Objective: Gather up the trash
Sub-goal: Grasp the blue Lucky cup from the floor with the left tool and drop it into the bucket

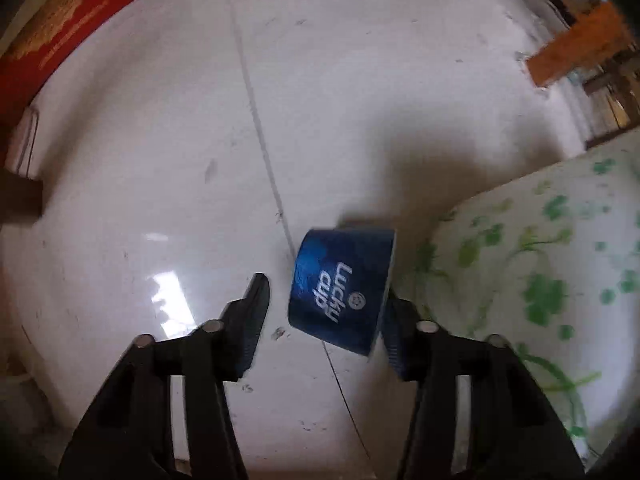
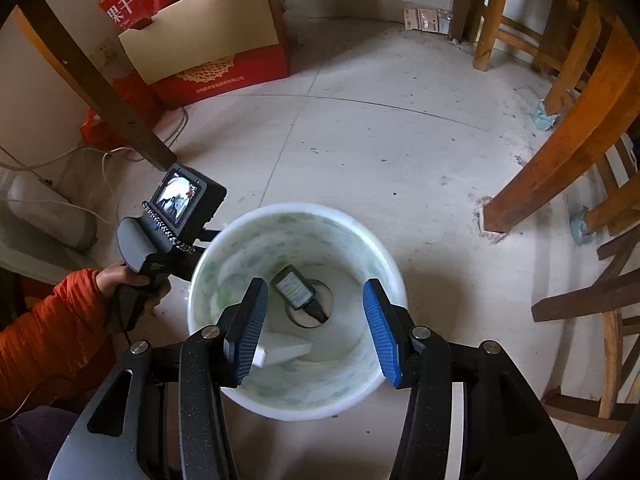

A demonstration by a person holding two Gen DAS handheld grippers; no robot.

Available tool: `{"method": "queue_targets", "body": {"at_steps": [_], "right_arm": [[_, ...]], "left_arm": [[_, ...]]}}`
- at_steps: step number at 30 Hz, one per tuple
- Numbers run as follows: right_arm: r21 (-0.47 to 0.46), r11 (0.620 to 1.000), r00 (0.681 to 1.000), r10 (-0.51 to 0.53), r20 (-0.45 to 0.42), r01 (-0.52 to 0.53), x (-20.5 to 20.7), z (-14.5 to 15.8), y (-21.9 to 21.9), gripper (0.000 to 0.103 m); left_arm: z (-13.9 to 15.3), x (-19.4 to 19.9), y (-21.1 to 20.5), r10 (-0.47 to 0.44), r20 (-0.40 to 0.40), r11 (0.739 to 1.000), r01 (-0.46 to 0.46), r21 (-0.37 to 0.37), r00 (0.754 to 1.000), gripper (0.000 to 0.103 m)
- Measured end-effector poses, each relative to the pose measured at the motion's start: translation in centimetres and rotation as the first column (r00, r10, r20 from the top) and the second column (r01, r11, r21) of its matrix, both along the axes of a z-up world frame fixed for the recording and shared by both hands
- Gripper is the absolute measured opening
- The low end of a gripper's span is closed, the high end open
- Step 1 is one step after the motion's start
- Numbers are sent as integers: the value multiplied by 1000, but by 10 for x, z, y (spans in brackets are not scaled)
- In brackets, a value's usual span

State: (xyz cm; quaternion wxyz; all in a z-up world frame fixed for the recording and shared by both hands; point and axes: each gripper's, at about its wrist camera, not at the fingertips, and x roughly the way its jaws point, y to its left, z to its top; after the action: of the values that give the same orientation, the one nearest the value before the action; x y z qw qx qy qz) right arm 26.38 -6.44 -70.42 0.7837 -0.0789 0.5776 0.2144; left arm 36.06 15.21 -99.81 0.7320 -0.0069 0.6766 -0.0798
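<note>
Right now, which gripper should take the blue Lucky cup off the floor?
Left. The left gripper points down at the blue cup, which lies between its fingers, the jaws not yet pressing it. The right gripper hangs open and empty over the white bin, away from the cup.

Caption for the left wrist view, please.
Left gripper, jaws apart, over a blue Lucky Cup paper cup lying on the tiled floor beside the bin.

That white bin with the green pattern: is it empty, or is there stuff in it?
Not empty. The bin holds a dark packet and a white piece.
</note>
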Motion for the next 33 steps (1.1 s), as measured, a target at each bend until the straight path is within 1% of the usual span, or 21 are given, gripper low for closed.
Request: {"method": "queue_targets", "body": {"at_steps": [2, 3, 4, 6, 8, 10, 11, 12, 13, 15, 16, 18, 21, 22, 23, 24, 26, 27, 29, 32, 33], "right_arm": [[8, 1000, 1000, -10, -4, 10, 1, -1, -3, 46], [17, 1000, 1000, -19, -7, 19, 2, -1, -5, 46], [26, 999, 1000, -26, -8, 26, 2, -1, -6, 46], [43, 998, 999, -40, -10, 40, 4, 0, -8, 46], [58, 997, 998, -55, -15, 56, 5, 1, -9, 46], [75, 995, 997, -71, -29, 73, 6, 1, -11, 46], [82, 993, 996, -82, -37, 84, 6, 3, -11, 46], [94, 990, 994, -101, -45, 104, 7, 6, -13, 46], [102, 988, 992, -114, -49, 119, 6, 9, -15, 46], [107, 983, 988, -145, -47, 149, 3, 18, -17, 46], [102, 982, 987, -155, -41, 158, 1, 22, -18, 46], [73, 983, 985, -169, -24, 170, -5, 29, -18, 46], [46, 981, 981, -190, -23, 191, -17, 40, -21, 46], [52, 979, 980, -197, -33, 198, -19, 44, -22, 46], [64, 976, 977, -206, -51, 209, -23, 49, -25, 46], [75, 972, 974, -218, -66, 223, -24, 56, -28, 46], [88, 965, 967, -243, -76, 249, -26, 70, -34, 46], [94, 960, 964, -257, -65, 262, -28, 83, -38, 46], [69, 962, 964, -263, -36, 265, -31, 103, -39, 46], [24, 969, 969, -247, -5, 247, -29, 137, -39, 46], [18, 970, 970, -244, 0, 244, -28, 153, -40, 46]], "left_arm": [[-4, -4, 7, 53, -17, 998, -53, -19, 998, 30], [-3, -7, 11, 78, -15, 996, -78, -37, 997, 26], [1, -11, 16, 103, -8, 993, -104, -55, 995, 26], [13, -16, 23, 136, 20, 989, -135, -65, 990, 26], [34, -21, 26, 171, 58, 983, -166, -80, 984, 26], [61, -28, 30, 200, 103, 979, -194, -69, 974, 25], [83, -33, 30, 210, 138, 977, -204, -58, 968, 25], [97, -36, 28, 213, 160, 977, -207, -50, 964, 25], [120, -41, 25, 212, 195, 977, -208, -43, 958, 26], [153, -44, 20, 206, 235, 979, -201, -44, 950, 26], [171, -47, 14, 202, 248, 979, -195, -53, 948, 26], [195, -53, -1, 187, 256, 982, -172, -79, 949, 26], [218, -60, -27, 152, 243, 987, -136, -81, 958, 26], [223, -60, -36, 147, 236, 988, -134, -72, 960, 32], [231, -60, -44, 142, 222, 989, -131, -65, 964, 37], [234, -61, -47, 145, 214, 989, -134, -66, 966, 47], [248, -61, -50, 156, 204, 986, -141, -87, 967, 48], [253, -62, -56, 161, 198, 985, -144, -96, 967, 48], [274, -60, -61, 159, 188, 986, -145, -88, 969, 48], [321, -69, -68, 140, 216, 990, -130, -61, 966, 48], [342, -73, -69, 141, 223, 990, -131, -58, 965, 48]]}}
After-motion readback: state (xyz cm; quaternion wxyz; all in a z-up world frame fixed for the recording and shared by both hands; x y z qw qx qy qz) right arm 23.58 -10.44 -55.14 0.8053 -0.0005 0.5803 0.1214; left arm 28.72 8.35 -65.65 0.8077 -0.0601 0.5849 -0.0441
